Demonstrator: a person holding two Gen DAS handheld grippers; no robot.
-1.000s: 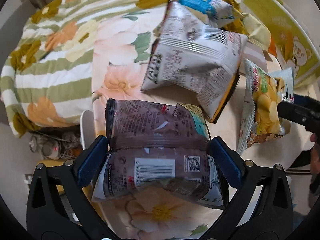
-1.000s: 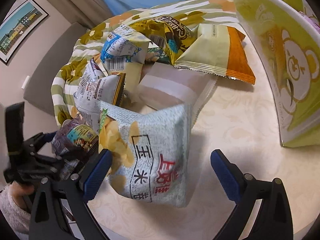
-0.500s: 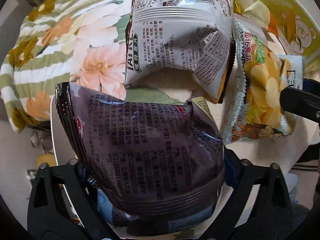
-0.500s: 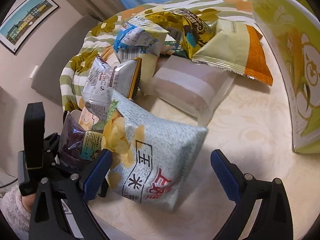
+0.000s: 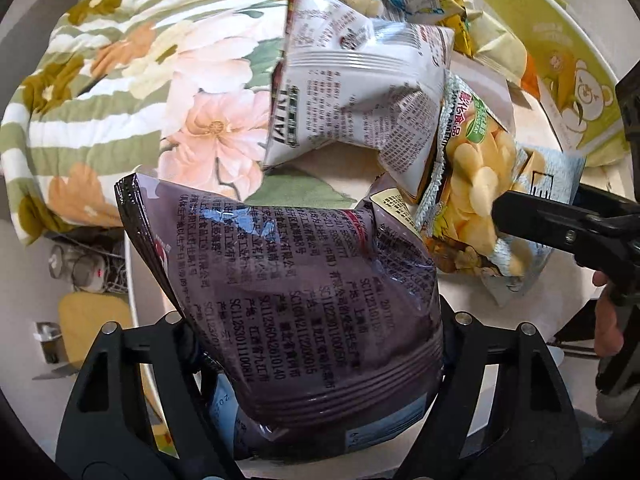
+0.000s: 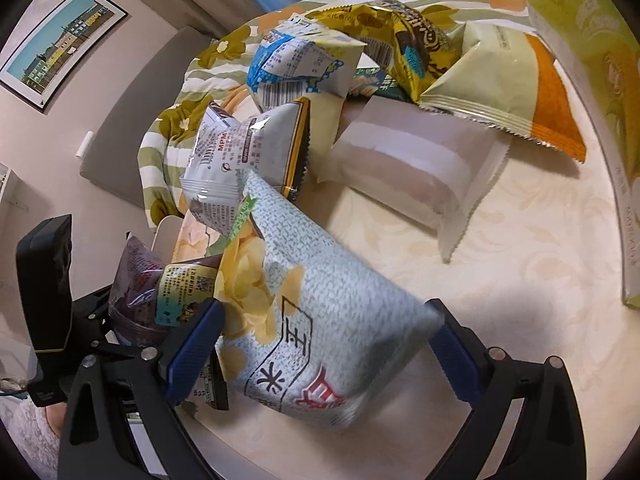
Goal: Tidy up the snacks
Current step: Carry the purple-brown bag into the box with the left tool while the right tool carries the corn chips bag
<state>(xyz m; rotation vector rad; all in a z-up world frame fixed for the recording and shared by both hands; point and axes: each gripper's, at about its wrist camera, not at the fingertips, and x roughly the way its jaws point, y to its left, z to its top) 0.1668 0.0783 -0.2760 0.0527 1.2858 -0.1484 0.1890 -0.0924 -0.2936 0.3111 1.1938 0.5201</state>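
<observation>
Left gripper closing on the purple bag, which stands up between its jaws at the table's near left edge; pads hidden behind the film, but the bag is bulged and squeezed at its lower half, so it looks gripped. Right gripper straddles the pale blue chip bag, which lies tilted near the table's front edge; the blue pads sit at both sides, whether pressing I cannot tell. More snacks piled toward the far edge: a white bag, a clear-wrapped pack, a green-orange bag. Judgement: these are light, air-puffed, slick foil pouches with brittle contents. Best taken across the belly or by a crimped end seam, with modest squeeze; a hard pinch could crush chips or let the film slide out.
</observation>
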